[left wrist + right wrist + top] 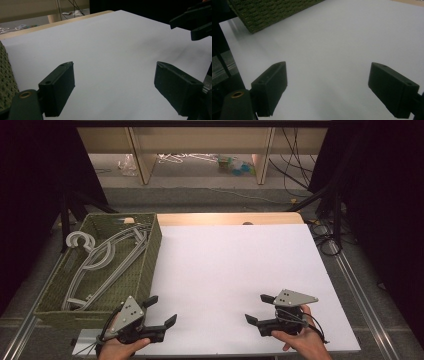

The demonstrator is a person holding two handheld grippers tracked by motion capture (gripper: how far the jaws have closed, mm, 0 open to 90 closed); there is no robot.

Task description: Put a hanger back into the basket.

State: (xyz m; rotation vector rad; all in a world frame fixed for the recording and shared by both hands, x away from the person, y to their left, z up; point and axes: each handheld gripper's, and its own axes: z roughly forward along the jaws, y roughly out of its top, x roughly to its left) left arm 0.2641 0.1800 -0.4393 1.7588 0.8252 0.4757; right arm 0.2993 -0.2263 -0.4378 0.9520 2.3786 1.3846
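A green woven basket (145,270) stands at the table's left side and holds several pale grey clothes hangers (100,257). Just right of the basket's near corner, my left gripper (162,310) is held low over the white sheet, open and empty. Its own view shows both black jaws wide apart (115,85), with the basket's wall (6,75) at the left edge. My right gripper (257,308) is near the front edge at the right and points toward the left one. It is open too, with nothing between its jaws (328,85). The basket's corner (269,12) lies ahead of it.
A white sheet (235,255) covers most of the wooden tabletop (225,218). The other gripper's jaws (192,22) appear at the top right of the left gripper view. Shelving legs, cables and small items lie on the floor beyond the table (230,165).
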